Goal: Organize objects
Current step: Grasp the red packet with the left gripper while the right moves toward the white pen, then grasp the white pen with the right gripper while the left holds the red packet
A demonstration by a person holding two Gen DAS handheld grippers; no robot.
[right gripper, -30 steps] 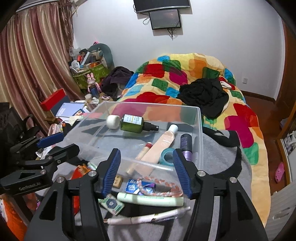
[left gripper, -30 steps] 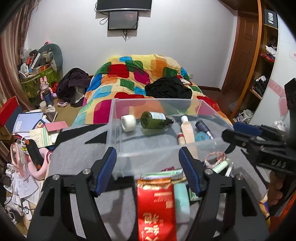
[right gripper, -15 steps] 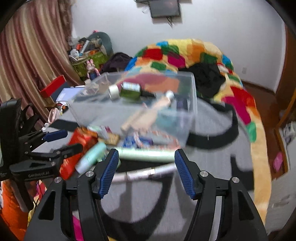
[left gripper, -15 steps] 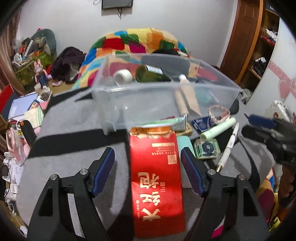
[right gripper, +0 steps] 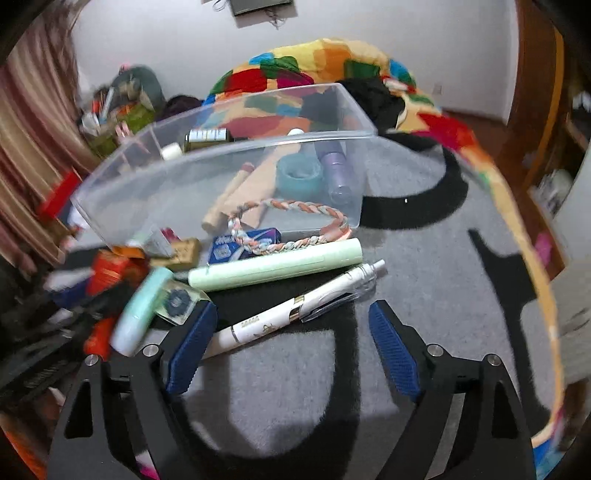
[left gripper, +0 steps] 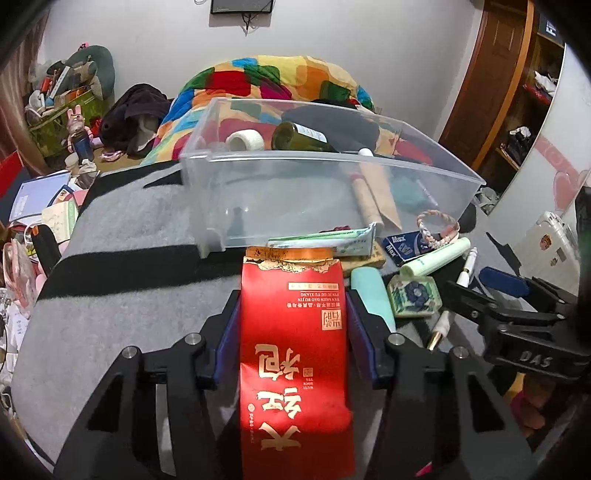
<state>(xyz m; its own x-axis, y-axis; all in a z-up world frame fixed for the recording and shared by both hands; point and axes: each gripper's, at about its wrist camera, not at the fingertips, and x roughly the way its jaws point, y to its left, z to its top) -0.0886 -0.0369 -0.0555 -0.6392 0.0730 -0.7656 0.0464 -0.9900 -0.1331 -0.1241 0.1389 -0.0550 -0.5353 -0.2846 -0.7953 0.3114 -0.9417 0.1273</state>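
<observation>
The red packet (left gripper: 293, 354) is clamped between the just-closing pads of the left gripper (left gripper: 293, 343). The right gripper (right gripper: 291, 343) has just been widened — nothing gripped, the white pen (right gripper: 295, 312) lying between its jaws, clear bin (right gripper: 207, 177) beyond.

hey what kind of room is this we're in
Most likely a lived-in bedroom: a bed under a colourful patchwork quilt, a wooden door beside shelves, and a wall-mounted screen above the bed.

Each hand-held gripper (left gripper: 293, 345): black frame, blue ribbed pads (right gripper: 393, 354), silver screws.
</observation>
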